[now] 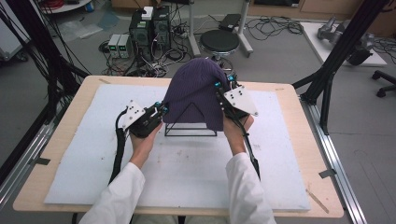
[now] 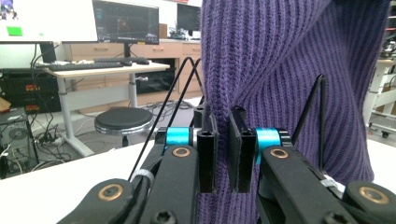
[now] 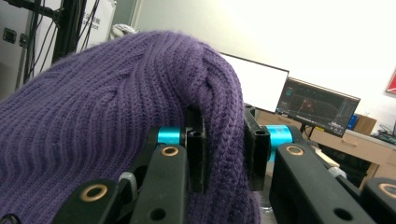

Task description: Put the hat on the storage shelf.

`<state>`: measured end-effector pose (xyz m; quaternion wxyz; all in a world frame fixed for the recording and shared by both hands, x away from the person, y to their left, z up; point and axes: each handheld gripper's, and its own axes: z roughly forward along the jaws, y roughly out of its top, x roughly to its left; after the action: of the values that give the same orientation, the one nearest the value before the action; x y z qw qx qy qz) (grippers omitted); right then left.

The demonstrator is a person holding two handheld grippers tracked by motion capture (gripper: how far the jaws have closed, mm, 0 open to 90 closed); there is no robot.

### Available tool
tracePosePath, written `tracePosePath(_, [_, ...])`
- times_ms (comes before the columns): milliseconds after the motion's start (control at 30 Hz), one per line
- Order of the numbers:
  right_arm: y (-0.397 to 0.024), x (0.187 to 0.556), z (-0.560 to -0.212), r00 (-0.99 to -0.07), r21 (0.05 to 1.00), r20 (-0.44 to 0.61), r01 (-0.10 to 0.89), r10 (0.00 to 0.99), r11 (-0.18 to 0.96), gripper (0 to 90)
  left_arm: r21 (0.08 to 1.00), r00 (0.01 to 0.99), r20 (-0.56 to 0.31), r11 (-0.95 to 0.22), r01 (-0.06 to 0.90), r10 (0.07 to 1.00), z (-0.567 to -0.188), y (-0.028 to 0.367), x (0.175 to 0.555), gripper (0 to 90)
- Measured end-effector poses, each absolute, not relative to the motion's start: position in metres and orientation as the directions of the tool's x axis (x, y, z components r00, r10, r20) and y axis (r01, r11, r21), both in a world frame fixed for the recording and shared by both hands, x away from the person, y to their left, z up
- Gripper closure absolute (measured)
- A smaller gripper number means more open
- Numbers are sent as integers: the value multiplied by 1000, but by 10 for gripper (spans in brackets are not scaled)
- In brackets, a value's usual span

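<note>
A purple knit hat [image 1: 194,91] hangs over a black wire pyramid stand [image 1: 190,126] at the middle of the table. My left gripper [image 1: 163,109] is at the hat's lower left edge. In the left gripper view that gripper [image 2: 223,126] is shut on a thin fold of the hat [image 2: 280,60], with a wire of the stand [image 2: 320,116] just to the right. My right gripper [image 1: 219,86] is at the hat's upper right side. In the right gripper view it [image 3: 223,126] is shut on a thick ridge of the hat [image 3: 93,116].
A white foam mat [image 1: 93,154] covers most of the wooden table [image 1: 28,186]. Black frame posts [image 1: 336,51] rise at the table's right and left sides. Beyond the far edge, a stool [image 1: 219,41] and computer boxes [image 1: 149,28] stand on the floor.
</note>
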<state>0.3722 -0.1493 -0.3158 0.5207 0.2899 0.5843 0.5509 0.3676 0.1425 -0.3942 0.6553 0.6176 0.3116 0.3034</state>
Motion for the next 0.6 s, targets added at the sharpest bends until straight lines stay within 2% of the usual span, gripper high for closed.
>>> tracePosePath(600, [-150,369,-342,-313,937,-342,-186,886,296,754,996,595,13,-65,67,804,-418,142,371,836])
